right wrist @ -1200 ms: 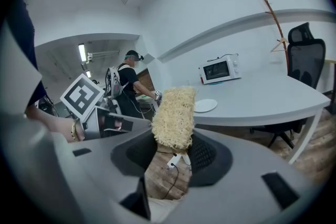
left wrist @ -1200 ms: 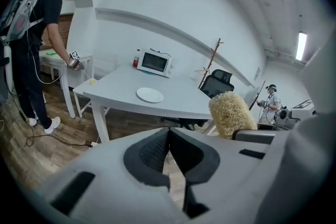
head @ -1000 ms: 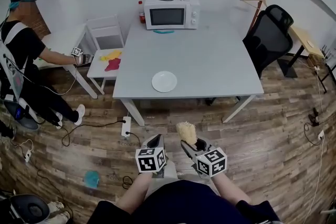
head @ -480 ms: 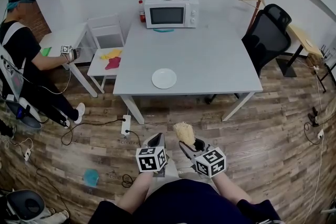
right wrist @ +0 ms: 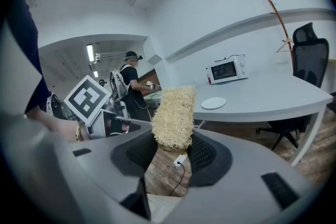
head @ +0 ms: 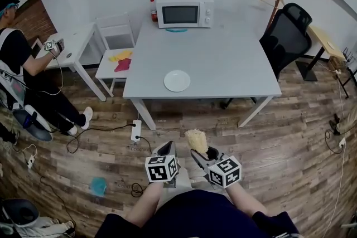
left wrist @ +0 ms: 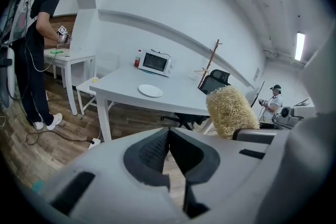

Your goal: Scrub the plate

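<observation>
Wooden floor, far left: a person [head: 17,53] stands at a small white table.
White chair [head: 114,44]: beside the grey table's left edge, with yellow and red cloths on its seat.
Grey table [head: 223,64]: a microwave [head: 184,9] sits at its far edge.
Plate [head: 177,81]: white, lying flat on the grey table near the front edge, well apart from both grippers.
Left gripper [left wrist: 169,136]: jaws clenched together with nothing between them, held over the floor short of the table.
Right gripper [right wrist: 170,147]: just beside the left one, jaws grasping the lower end of a straw-coloured scrubber [right wrist: 173,115] that stands upright.
Office chair [head: 287,36]: black, at the table's right side.
</observation>
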Tool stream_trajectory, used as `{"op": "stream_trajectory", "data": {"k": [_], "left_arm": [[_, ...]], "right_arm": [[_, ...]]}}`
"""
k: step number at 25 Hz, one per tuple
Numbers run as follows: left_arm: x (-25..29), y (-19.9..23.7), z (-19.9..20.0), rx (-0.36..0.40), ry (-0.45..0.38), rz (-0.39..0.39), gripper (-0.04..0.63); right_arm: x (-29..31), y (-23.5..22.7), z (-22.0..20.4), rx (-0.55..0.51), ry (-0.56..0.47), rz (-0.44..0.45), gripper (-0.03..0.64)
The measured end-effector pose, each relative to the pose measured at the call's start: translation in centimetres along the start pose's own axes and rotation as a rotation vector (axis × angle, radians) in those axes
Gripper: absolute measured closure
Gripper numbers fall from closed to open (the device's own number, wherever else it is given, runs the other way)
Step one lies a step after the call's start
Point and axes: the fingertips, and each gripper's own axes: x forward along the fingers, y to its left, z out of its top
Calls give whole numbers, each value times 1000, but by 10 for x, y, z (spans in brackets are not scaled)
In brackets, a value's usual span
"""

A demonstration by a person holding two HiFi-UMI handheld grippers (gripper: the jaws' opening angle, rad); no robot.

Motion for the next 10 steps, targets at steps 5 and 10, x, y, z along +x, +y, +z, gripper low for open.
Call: {"op": "stream_trajectory", "data": {"k": [5,10], "left_arm": [[-3,3,0,-15,0,9,577],[-1,1,2,-17,-1,12,577]], "right_arm": [[3,5,0,-7,10,11,446],[3,3,2,-10,10,14,446]]}}
